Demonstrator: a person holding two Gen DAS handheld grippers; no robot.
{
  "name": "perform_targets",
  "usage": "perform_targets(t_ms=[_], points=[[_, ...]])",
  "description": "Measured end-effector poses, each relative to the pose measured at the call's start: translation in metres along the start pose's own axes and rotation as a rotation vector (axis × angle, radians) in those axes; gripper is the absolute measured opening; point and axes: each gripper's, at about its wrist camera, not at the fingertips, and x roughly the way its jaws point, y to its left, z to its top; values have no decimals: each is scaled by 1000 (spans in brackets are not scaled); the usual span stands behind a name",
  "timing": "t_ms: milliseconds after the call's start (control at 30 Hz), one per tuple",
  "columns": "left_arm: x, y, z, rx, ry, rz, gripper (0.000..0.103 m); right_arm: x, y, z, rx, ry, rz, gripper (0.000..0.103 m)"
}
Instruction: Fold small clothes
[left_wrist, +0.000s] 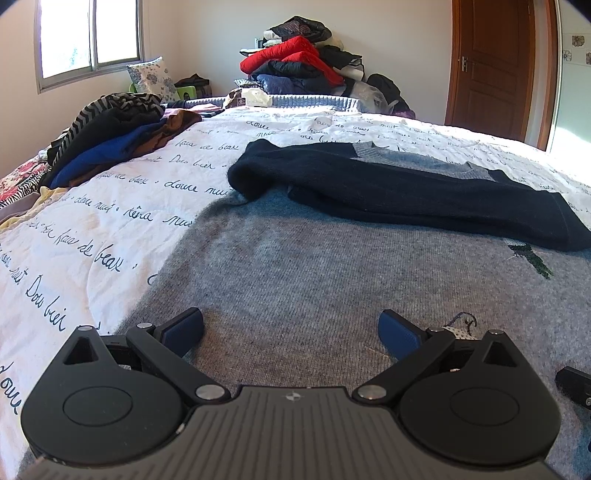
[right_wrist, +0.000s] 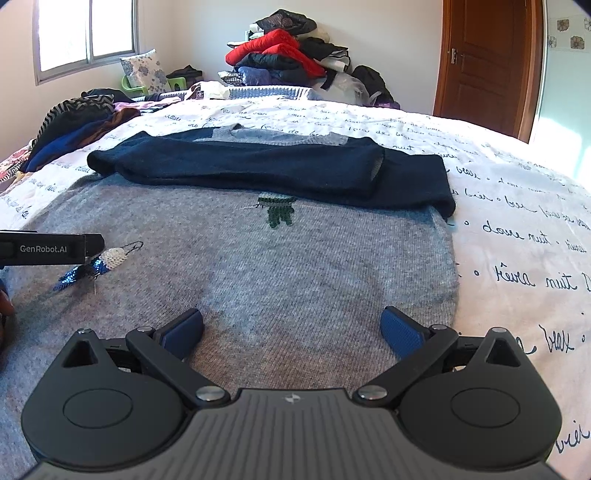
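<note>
While knitted, grey sweater (right_wrist: 258, 266) lies flat

Cream walls; a sunlit window (left_wrist: 90, 37) at eleven o'clock, a wooden door (left_wrist: 495, 66) at one, possibly ajar.

Item: grey knit sweater (right_wrist: 295, 266), navy sleeves (right_wrist: 258, 166)
Pose: flat on the bed, front up, neckline at the far end
Sleeves: both folded across the chest, overlapping, right one on top in right wrist view
Decoration: green sequin motif (right_wrist: 277, 210) just below the sleeves; blue and white sequin bird (right_wrist: 96, 264) near the hem
Hem: nearest the cameras, unfolded
</note>
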Motion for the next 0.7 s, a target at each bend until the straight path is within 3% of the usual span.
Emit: perform_targets(t_ms=[367, 700], points=[[-2, 1, -1, -4, -5, -7, 100, -34, 3, -27, -22, -14, 13, 103], [-3, 0, -2, -1, -2, 1, 100, -32, -1, -28, -4, -16, 34, 103]])
